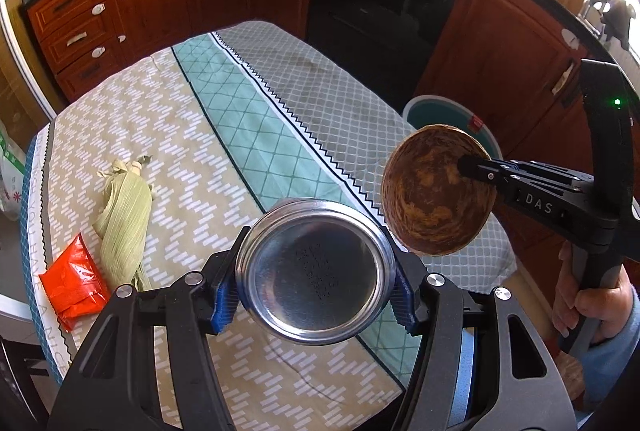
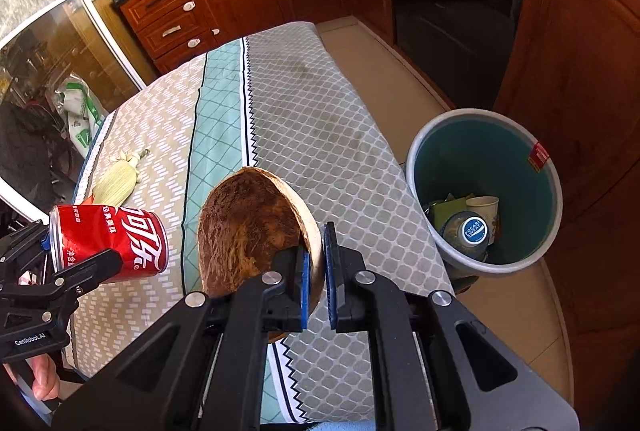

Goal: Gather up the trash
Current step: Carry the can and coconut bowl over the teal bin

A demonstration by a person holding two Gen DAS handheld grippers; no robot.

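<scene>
My left gripper (image 1: 314, 291) is shut on a red cola can (image 1: 316, 271), whose silver bottom faces the camera; the right wrist view shows the can (image 2: 116, 243) lying sideways in that gripper (image 2: 72, 247). My right gripper (image 2: 317, 267) is shut on the rim of a brown half coconut shell (image 2: 248, 227), held above the table's right side. From the left, the shell (image 1: 432, 191) hangs near the table edge with the right gripper (image 1: 467, 166) pinching it. A grey bin (image 2: 480, 112) with a teal inside stands on the floor to the right of the table.
A corn husk (image 1: 124, 215) and an orange-red packet (image 1: 74, 283) lie on the patterned tablecloth (image 1: 240, 111) at the left. The bin holds a bottle (image 2: 474, 231), a paper cup (image 2: 486, 207) and green packaging. Wooden cabinets and a dark oven stand behind.
</scene>
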